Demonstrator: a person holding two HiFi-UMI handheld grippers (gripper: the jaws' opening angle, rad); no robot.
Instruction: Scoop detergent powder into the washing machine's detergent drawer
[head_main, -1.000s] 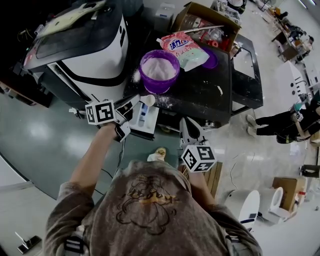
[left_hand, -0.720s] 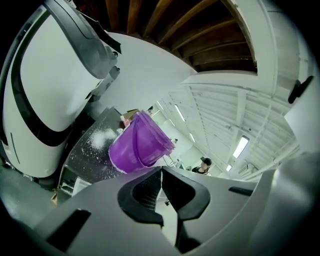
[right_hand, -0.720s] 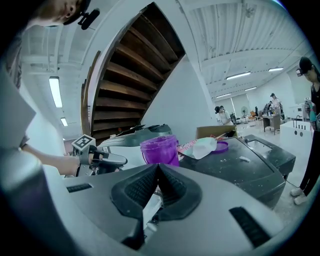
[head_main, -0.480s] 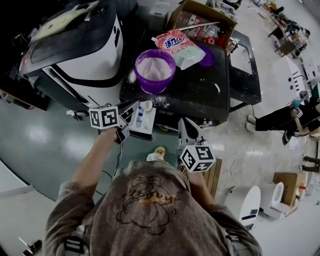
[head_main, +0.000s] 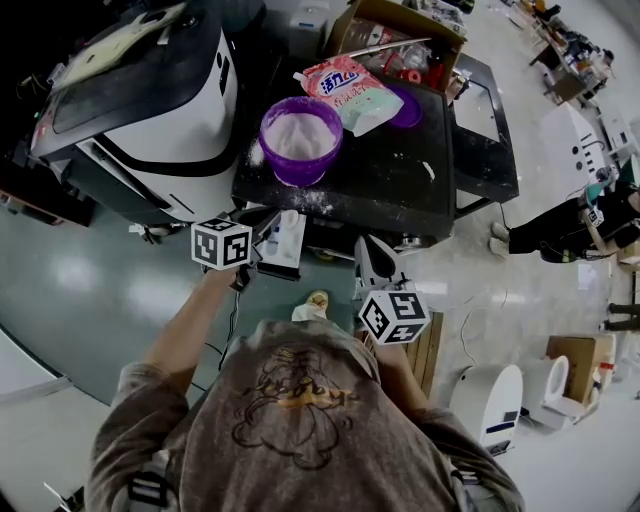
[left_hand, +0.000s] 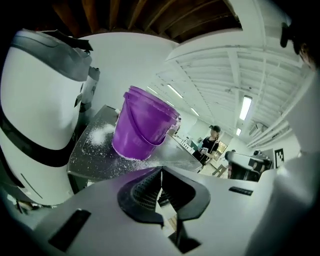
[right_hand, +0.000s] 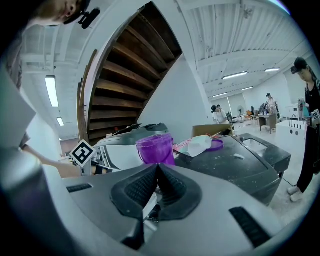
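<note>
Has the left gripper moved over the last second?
Yes. Against the purple bucket, the left gripper has shifted right and downward, closing on the detergent drawer.

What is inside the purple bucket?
White powder lies in the bucket, reaching most of the way up its wall. The powder covers the bottom, so anything buried in it cannot be seen.

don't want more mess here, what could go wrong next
1. The bucket holds plenty of powder and stands near the table edge, with spilled powder around its base. A knock from the left claw, which is shut and close by, could tip more out.
2. The drawer sticks out right beside that claw, so a careless swing might bump it.
</note>
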